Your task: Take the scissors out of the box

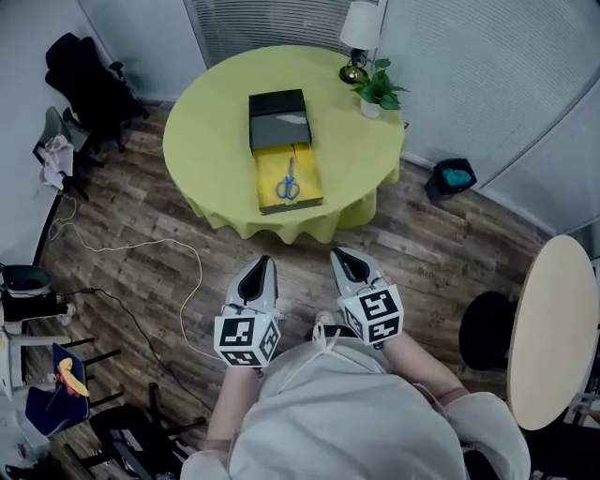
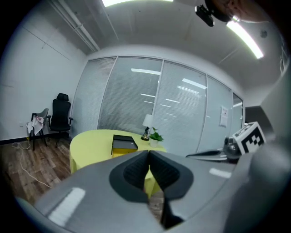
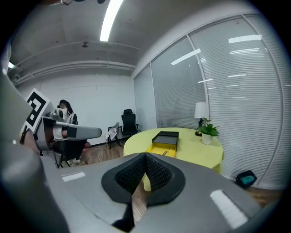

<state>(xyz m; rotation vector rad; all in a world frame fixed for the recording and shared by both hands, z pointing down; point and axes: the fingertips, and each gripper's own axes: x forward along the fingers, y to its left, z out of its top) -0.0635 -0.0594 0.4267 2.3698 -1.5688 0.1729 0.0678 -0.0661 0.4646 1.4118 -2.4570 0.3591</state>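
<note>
Lamp & potted plant on round yellow table.

No word, number or brand is legible. The marker cube of the left gripper and that of the right gripper bear only black-and-white square patterns. Right of the round table, a white sheet on the glass wall has print too small to read.

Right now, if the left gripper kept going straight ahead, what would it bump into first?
Probably the table, at its draped near edge. Only floor shows between it and the left gripper, though depth is hard to judge.
</note>
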